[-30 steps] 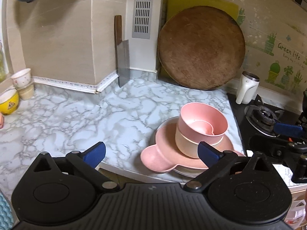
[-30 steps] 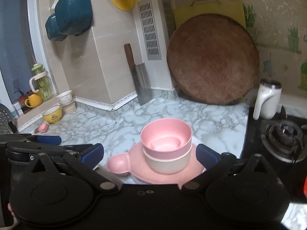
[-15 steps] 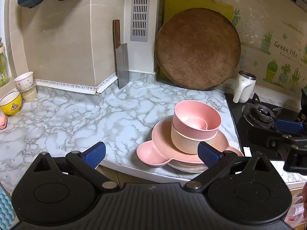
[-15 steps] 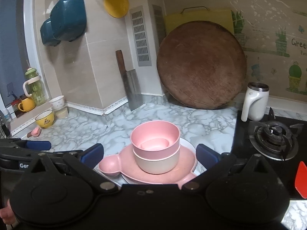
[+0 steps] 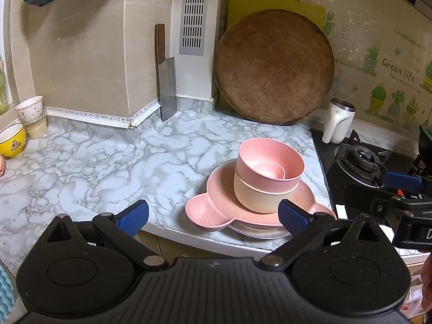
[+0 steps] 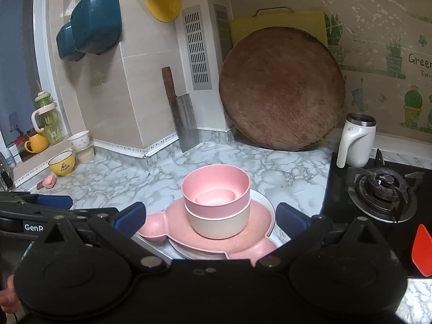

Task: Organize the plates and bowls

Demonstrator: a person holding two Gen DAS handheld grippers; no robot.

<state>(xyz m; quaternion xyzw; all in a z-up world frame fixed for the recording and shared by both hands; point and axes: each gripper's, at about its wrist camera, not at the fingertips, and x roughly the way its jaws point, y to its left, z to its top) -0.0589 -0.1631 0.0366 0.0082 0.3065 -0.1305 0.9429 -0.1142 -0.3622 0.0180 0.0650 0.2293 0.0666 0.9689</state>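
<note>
Before stacked bowls [image 6: 216,208], both hand-held grippers level, agape

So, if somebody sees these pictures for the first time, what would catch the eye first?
Probably the pastel stack near the counter's front edge: a pink bowl nested in a cream bowl, standing on a pink eared plate over a white plate. Behind it, a big round wooden board leans on the wall, with a cleaver propped upright to its left.
</note>
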